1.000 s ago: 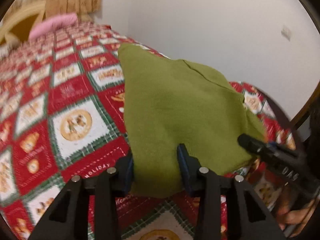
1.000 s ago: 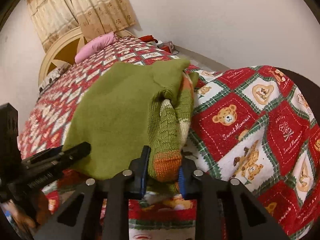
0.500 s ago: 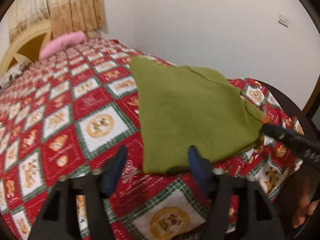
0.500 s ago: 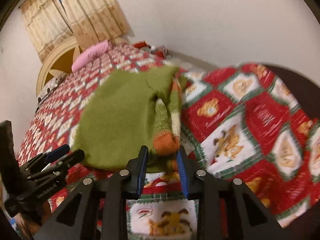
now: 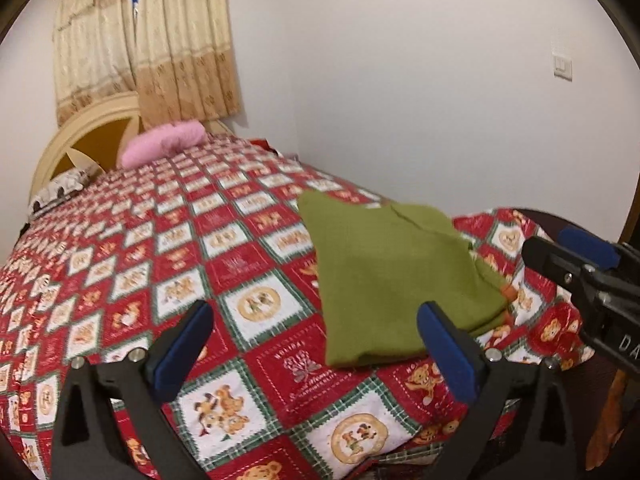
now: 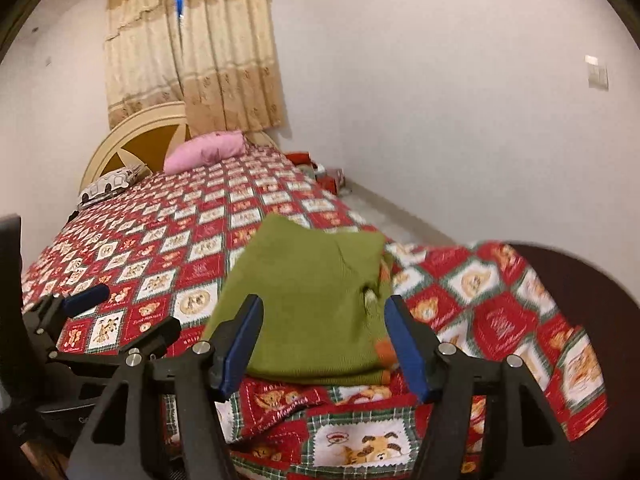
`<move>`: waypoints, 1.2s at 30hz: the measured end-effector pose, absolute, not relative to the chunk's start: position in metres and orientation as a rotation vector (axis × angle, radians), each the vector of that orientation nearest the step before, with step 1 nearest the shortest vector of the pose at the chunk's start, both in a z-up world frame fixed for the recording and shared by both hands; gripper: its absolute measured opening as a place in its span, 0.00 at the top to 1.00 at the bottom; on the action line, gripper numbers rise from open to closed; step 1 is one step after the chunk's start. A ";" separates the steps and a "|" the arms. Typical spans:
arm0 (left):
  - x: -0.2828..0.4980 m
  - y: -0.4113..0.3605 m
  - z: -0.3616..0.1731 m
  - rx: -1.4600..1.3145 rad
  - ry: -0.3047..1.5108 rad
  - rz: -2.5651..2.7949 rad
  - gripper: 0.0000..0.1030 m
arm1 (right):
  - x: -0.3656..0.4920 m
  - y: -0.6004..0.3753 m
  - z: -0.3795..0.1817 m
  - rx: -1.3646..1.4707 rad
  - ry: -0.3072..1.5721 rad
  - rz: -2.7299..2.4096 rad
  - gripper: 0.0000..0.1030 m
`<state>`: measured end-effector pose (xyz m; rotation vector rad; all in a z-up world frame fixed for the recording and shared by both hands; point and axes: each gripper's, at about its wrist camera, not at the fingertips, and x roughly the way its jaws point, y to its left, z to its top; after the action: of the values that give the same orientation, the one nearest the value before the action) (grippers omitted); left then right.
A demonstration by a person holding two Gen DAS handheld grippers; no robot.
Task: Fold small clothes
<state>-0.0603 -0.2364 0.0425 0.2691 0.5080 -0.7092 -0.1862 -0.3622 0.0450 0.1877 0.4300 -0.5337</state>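
A green knitted garment [image 5: 396,276] lies folded on the red patterned bedspread [image 5: 248,264], near the bed's foot end. An orange cuff [image 6: 386,348] peeks out at its near right edge in the right wrist view. My left gripper [image 5: 316,320] hangs above the bed, short of the garment [image 6: 316,304], jaws opening wide, nothing between them. My right gripper [image 6: 324,316] is raised in front of the garment's near edge, jaws also opening, with no cloth pinched. Each gripper shows at the edge of the other's view: the right gripper [image 5: 576,252] and the left gripper [image 6: 120,308].
A pink pillow [image 5: 164,146] and a patterned pillow [image 5: 60,190] lie by the cream headboard [image 5: 92,136] under beige curtains [image 5: 148,40]. A white wall runs along the bed's right side. Dark wooden footboard [image 6: 592,280] curves at right. Clutter [image 6: 324,172] sits on the floor by the wall.
Both grippers let go of the green garment, opened, and drew back and up from it. The garment now lies flat and folded on the bedspread.
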 end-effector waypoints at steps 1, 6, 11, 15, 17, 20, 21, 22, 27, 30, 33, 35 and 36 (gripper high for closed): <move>-0.062 -0.233 0.047 0.260 0.493 -0.708 0.00 | -0.189 -0.358 0.049 0.172 0.413 -0.537 0.36; -0.072 -0.226 0.062 0.242 0.428 -0.688 0.00 | -0.206 -0.338 0.074 0.122 0.306 -0.549 0.26; -0.079 -0.224 0.071 0.223 0.399 -0.697 0.00 | -0.221 -0.325 0.090 0.091 0.224 -0.558 0.23; -0.084 -0.222 0.077 0.206 0.386 -0.699 0.00 | -0.228 -0.320 0.096 0.071 0.192 -0.576 0.22; -0.088 -0.220 0.080 0.196 0.381 -0.699 0.00 | -0.229 -0.321 0.098 0.075 0.187 -0.580 0.22; -0.089 -0.217 0.085 0.182 0.376 -0.709 0.00 | -0.231 -0.323 0.098 0.086 0.184 -0.582 0.21; -0.089 -0.216 0.086 0.182 0.373 -0.711 0.00 | -0.231 -0.323 0.098 0.087 0.186 -0.584 0.21; -0.090 -0.215 0.087 0.181 0.371 -0.711 0.00 | -0.230 -0.323 0.098 0.088 0.188 -0.584 0.21; -0.095 -0.211 0.091 0.185 0.343 -0.710 0.00 | -0.233 -0.320 0.100 0.093 0.180 -0.574 0.21; -0.095 -0.211 0.091 0.188 0.344 -0.709 0.00 | -0.237 -0.316 0.101 0.076 0.162 -0.577 0.20; -0.095 -0.210 0.090 0.190 0.351 -0.704 0.00 | -0.239 -0.315 0.100 0.074 0.151 -0.582 0.13; -0.095 -0.210 0.089 0.190 0.355 -0.697 0.00 | -0.239 -0.316 0.099 0.083 0.152 -0.584 0.13; -0.095 -0.210 0.090 0.190 0.354 -0.690 0.00 | -0.239 -0.317 0.098 0.089 0.158 -0.584 0.13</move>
<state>-0.0949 -0.2097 0.0895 0.1903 0.3543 -0.6902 -0.2393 -0.3174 0.0981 0.0888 0.1578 -0.5836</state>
